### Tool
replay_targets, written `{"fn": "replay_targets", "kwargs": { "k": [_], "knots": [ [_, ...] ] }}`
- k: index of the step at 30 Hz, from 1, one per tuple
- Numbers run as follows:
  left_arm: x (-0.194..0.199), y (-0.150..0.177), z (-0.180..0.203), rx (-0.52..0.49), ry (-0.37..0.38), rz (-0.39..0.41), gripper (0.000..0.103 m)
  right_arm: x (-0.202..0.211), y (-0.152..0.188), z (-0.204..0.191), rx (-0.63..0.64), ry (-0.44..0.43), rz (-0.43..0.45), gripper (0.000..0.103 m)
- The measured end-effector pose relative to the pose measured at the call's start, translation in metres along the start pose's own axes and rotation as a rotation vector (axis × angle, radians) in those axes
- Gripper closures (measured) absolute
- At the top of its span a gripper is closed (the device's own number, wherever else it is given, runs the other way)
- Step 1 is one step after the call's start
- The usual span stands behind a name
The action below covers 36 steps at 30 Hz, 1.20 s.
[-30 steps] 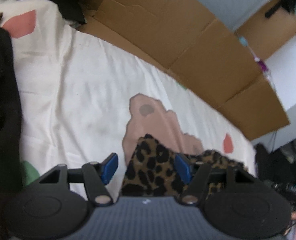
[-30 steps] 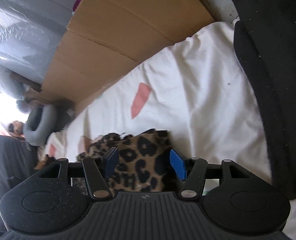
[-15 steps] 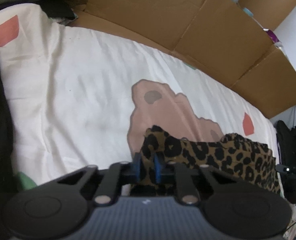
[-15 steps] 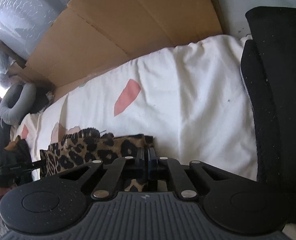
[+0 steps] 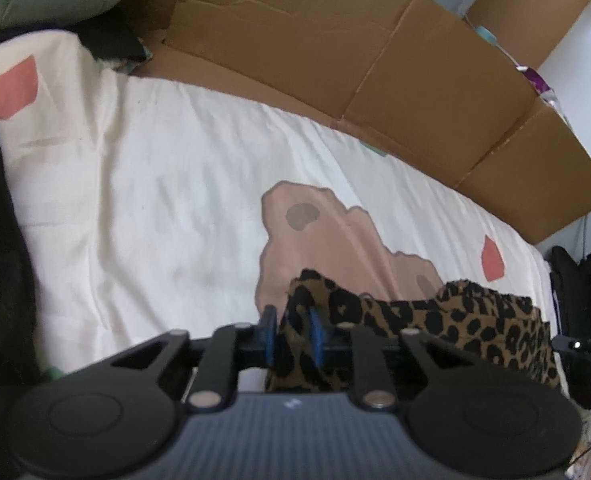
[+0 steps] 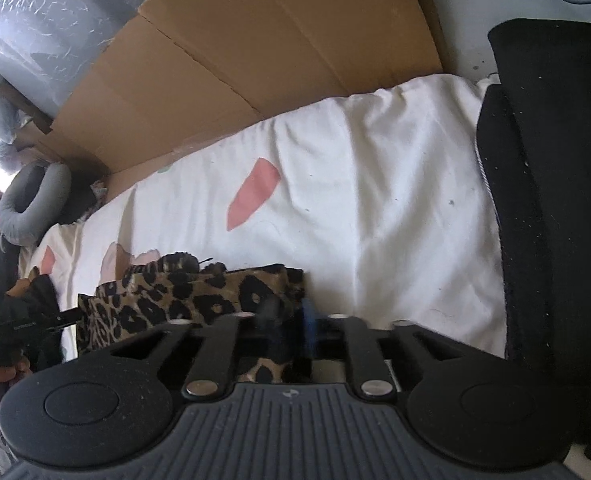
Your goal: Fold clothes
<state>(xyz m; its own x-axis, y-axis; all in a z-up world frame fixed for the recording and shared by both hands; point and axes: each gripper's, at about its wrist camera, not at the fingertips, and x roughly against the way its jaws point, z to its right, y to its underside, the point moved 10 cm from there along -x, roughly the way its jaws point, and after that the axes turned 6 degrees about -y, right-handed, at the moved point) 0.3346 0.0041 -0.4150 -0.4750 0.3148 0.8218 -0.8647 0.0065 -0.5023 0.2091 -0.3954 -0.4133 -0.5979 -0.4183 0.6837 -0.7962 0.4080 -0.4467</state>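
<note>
Here, both grippers, left gripper and right gripper, clamped on leopard-print garment.

The bed wears a white sheet, a bit creased, printed with salmon patches and one big tan blotch. A leopard cloth lies on the near part of it, bunched along its top edge, partly covering the tan blotch. Dark clothing sits on the sheet at one end, a black pile with a thick folded edge. At the other end a grey neck pillow rests on the bed. Flattened cardboard stands along the far edge of the bed, touching the sheet.
</note>
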Motion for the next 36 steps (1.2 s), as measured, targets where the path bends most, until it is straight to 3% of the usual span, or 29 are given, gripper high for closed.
{"fn": "replay_targets", "kwargs": {
  "k": [1, 3, 11, 23, 26, 27, 30, 32, 34, 36],
  "knots": [
    [-0.003, -0.001, 0.001, -0.005, 0.002, -0.004, 0.075, 0.000, 0.000, 0.001, 0.003, 0.006, 0.003, 0.068],
    [-0.011, 0.000, 0.003, -0.013, -0.003, -0.025, 0.064, -0.004, 0.000, 0.002, 0.008, 0.016, -0.004, 0.068],
    [-0.024, 0.006, 0.007, -0.071, -0.042, -0.039, 0.063, -0.028, 0.000, 0.002, 0.042, 0.036, -0.040, 0.067],
    [-0.030, 0.008, 0.021, -0.209, -0.119, -0.034, 0.061, -0.051, 0.004, -0.017, 0.218, 0.109, -0.085, 0.063],
    [-0.031, 0.009, 0.023, -0.223, -0.127, -0.034, 0.061, -0.052, 0.005, -0.018, 0.230, 0.108, -0.092, 0.069],
    [-0.032, 0.009, 0.022, -0.223, -0.127, -0.034, 0.060, -0.053, 0.006, -0.020, 0.236, 0.099, -0.100, 0.081],
    [-0.032, 0.009, 0.023, -0.229, -0.128, -0.034, 0.061, -0.054, 0.007, -0.025, 0.256, 0.097, -0.109, 0.092],
    [-0.033, 0.008, 0.024, -0.224, -0.120, -0.043, 0.064, -0.049, 0.005, -0.025, 0.253, 0.100, -0.093, 0.099],
    [-0.033, 0.007, 0.025, -0.193, -0.080, -0.060, 0.086, -0.043, 0.003, -0.026, 0.249, 0.102, -0.076, 0.100],
    [-0.033, 0.007, 0.026, -0.178, -0.061, -0.065, 0.092, -0.037, 0.001, -0.026, 0.245, 0.104, -0.060, 0.100]
  ]
}}
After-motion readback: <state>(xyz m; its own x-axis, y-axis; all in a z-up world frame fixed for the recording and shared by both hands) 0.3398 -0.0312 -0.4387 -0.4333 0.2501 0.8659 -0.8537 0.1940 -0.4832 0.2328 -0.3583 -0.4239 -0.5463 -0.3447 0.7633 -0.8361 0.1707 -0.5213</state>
